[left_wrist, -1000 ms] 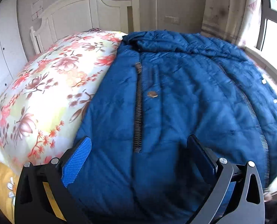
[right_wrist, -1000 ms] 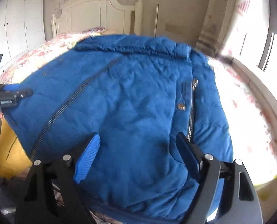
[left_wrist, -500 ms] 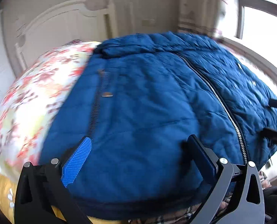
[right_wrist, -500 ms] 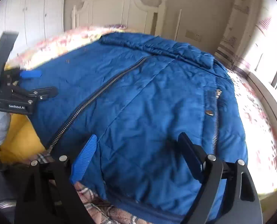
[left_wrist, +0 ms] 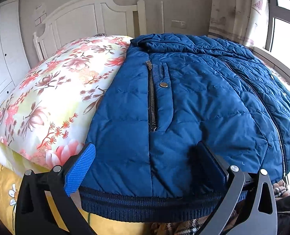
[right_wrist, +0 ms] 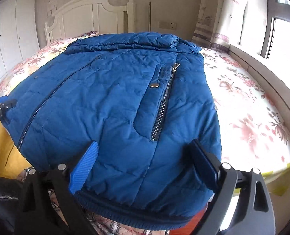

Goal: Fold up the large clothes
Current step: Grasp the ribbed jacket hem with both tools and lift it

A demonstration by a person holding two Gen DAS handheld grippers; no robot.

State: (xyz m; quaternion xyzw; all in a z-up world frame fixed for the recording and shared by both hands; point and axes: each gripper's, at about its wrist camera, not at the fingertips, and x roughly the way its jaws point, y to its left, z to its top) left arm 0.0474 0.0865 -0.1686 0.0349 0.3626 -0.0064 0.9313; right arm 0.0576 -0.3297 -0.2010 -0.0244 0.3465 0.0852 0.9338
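Slippage is the main risk: the puffy blue jacket (left_wrist: 194, 105) could slide out of a shallow bite on its ribbed hem (left_wrist: 145, 207), or a claw could snag the flowered bedspread (left_wrist: 53, 90) beneath. The jacket lies flat and zipped on the bed, collar far, hem near. The left claw (left_wrist: 145, 166) stands wide over the hem's left part; the right claw (right_wrist: 143, 164), its jaws just opening, straddles the right part, gripping nothing.

The jacket (left_wrist: 194, 105) lies spread on the bed (right_wrist: 248, 105), collar toward the headboard (right_wrist: 90, 13), hem nearest both claws.
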